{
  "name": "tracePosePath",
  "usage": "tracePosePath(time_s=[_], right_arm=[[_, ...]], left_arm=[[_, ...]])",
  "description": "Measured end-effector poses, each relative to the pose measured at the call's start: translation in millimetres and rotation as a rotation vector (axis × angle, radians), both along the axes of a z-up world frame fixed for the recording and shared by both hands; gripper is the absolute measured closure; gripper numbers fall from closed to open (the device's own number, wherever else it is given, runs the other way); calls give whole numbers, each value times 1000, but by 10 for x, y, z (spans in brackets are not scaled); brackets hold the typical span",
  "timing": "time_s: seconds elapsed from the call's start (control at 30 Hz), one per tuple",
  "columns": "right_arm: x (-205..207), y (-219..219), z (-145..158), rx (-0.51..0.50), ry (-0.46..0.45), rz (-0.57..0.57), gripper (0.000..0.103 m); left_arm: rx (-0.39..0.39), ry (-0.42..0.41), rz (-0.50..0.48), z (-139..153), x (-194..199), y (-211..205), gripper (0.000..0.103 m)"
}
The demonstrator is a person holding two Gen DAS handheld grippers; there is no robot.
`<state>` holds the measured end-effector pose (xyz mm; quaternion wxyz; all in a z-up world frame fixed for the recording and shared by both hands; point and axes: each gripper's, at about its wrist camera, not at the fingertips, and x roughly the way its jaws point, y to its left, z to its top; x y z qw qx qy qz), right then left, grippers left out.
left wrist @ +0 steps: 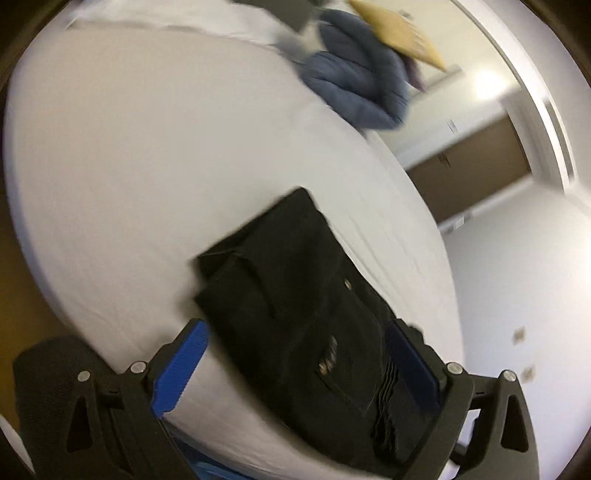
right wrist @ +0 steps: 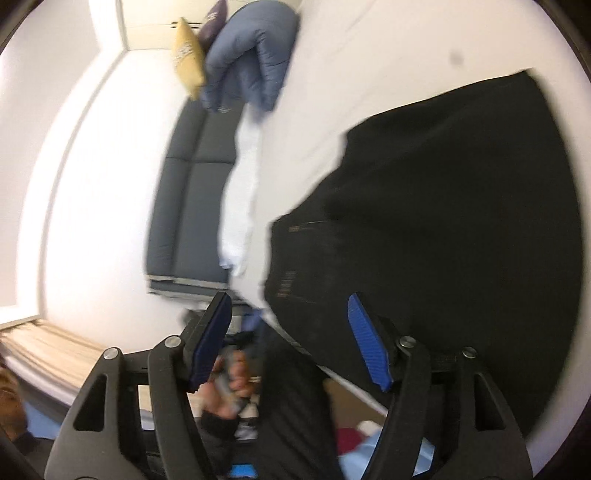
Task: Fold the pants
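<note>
Black pants (left wrist: 295, 291) lie folded on a white bed (left wrist: 140, 147); they also show in the right wrist view (right wrist: 443, 229), with part hanging over the bed's near edge. My left gripper (left wrist: 295, 365) is open, its blue pads either side of the pants' near end with the waistband and label between them. My right gripper (right wrist: 291, 339) is open above the bed edge, its right pad over the pants and its left pad off the bed. Both views are blurred by motion.
A blue quilted jacket (left wrist: 354, 77) and a yellow cushion (left wrist: 399, 33) lie at the far end of the bed. A grey sofa (right wrist: 192, 206) stands beside the bed. A person's hand (right wrist: 225, 384) shows below the right gripper. White walls and a brown door (left wrist: 469, 166) stand beyond.
</note>
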<state>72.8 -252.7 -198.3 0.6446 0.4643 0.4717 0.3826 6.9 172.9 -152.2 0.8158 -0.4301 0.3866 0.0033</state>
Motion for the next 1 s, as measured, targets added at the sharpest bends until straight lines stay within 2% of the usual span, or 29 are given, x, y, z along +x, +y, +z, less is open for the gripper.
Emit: tracePosePath(time_s=[0.13,0.23,0.43,0.5,0.6,0.63,0.67,0.7,0.8,0.9,1.0], right_arm=[[122,353,32,26,-1,50,38],[197,563,16,43,11,57,38],[253,532,-41,61,39,59,38],[282,517,-61,47,49,77,38],[387,643,-120,9,76,96,38],[429,702,-152,-18,93,103,38],[465,753,-185,-42,109,112,38],[491,779,-218,-51,120,119,37],[565,963,-312,-86,153,151,37],[618,1130,-476,-220,225,170,39],[641,1174,-528,-218,210,145,39]], left_arm=[[-154,1,46,-215,5,105,5],[-222,18,41,-390,110,61,5],[-370,0,103,-535,161,146,8],[-374,8,98,-547,199,155,17],[-388,23,97,-626,235,168,50],[-404,30,98,-657,256,182,70],[-421,34,101,-689,270,180,79],[-429,29,103,-707,269,190,79],[-388,9,94,-648,263,169,83],[-347,-16,84,-556,256,130,86],[-276,-52,52,-356,279,38,88]])
